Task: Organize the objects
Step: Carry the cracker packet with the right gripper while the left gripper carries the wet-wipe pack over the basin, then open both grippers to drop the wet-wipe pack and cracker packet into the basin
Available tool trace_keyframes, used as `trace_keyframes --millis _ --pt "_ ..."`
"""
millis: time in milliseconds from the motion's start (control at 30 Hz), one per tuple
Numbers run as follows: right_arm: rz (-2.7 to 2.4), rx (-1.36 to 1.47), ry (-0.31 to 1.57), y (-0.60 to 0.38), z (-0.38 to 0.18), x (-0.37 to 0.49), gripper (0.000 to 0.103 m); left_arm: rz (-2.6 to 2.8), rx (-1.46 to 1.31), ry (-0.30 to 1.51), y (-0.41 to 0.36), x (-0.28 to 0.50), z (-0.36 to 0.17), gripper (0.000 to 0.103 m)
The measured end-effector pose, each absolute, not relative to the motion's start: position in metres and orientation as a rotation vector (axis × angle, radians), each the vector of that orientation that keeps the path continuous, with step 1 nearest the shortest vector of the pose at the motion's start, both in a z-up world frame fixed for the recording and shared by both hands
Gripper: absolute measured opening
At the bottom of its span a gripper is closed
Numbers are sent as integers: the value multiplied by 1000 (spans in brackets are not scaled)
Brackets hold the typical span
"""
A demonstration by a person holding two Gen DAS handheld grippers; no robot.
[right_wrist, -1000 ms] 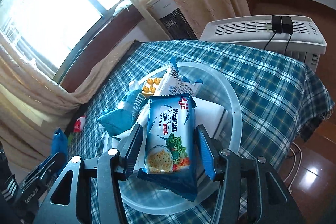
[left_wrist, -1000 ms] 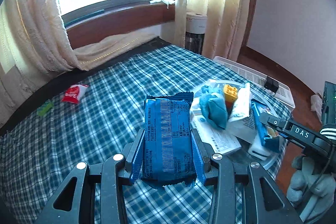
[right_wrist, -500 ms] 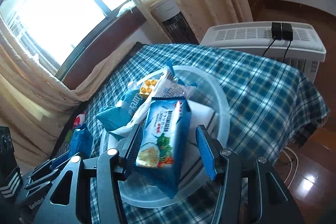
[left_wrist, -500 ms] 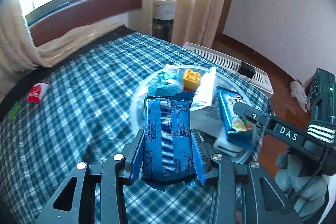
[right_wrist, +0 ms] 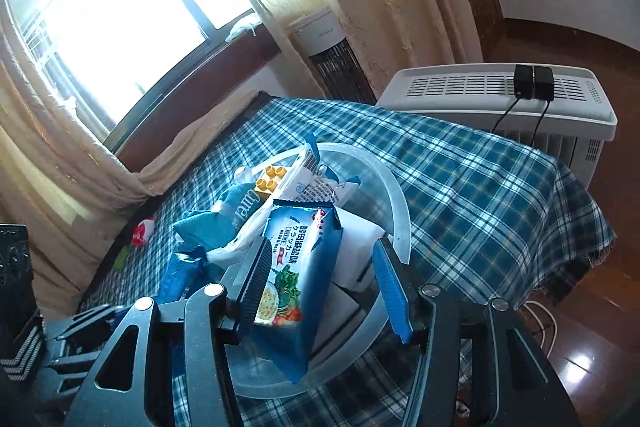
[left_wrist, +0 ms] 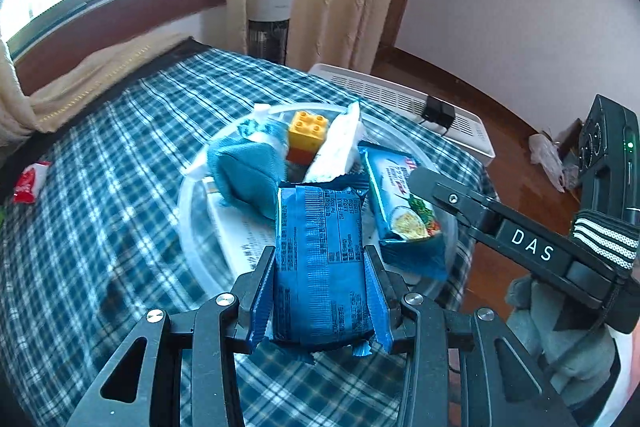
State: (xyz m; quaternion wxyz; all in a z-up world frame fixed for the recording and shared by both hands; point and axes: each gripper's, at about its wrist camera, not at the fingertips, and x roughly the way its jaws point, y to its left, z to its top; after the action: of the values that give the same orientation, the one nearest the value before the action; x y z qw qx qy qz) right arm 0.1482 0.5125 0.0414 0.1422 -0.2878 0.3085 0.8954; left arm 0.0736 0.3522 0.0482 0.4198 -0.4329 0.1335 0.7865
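Observation:
My left gripper [left_wrist: 319, 251] is shut on a dark blue snack packet [left_wrist: 320, 287], held over the near rim of a clear plastic bowl [left_wrist: 188, 195]. In the bowl lie a yellow brick [left_wrist: 308, 129], a teal cloth [left_wrist: 248, 171], a white packet [left_wrist: 336, 147] and a blue-and-white cracker packet [left_wrist: 404, 215]. My right gripper [right_wrist: 322, 245] stands open around that cracker packet [right_wrist: 296, 259]. The packet is tipped on edge in the bowl [right_wrist: 400, 203], leaning on the left finger with a gap to the right finger.
A blue plaid cloth [left_wrist: 120, 187] covers the table. A red sachet [left_wrist: 30, 179] and a green item [right_wrist: 122, 259] lie near its far left edge. A white appliance [right_wrist: 500, 87] stands beyond the table's right side. A gloved hand [left_wrist: 560, 327] holds the right gripper.
My left gripper carried the dark blue packet rightward to the bowl's near rim. In the right gripper, the cracker packet tipped from flat between the fingers onto its edge, leaving the right finger.

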Motion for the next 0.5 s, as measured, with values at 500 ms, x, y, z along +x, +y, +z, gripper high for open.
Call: trace_keyframes --millis 500 --pt "2593 -815 865 505 45 146 54 1969 -1022 248 349 71 48 68"
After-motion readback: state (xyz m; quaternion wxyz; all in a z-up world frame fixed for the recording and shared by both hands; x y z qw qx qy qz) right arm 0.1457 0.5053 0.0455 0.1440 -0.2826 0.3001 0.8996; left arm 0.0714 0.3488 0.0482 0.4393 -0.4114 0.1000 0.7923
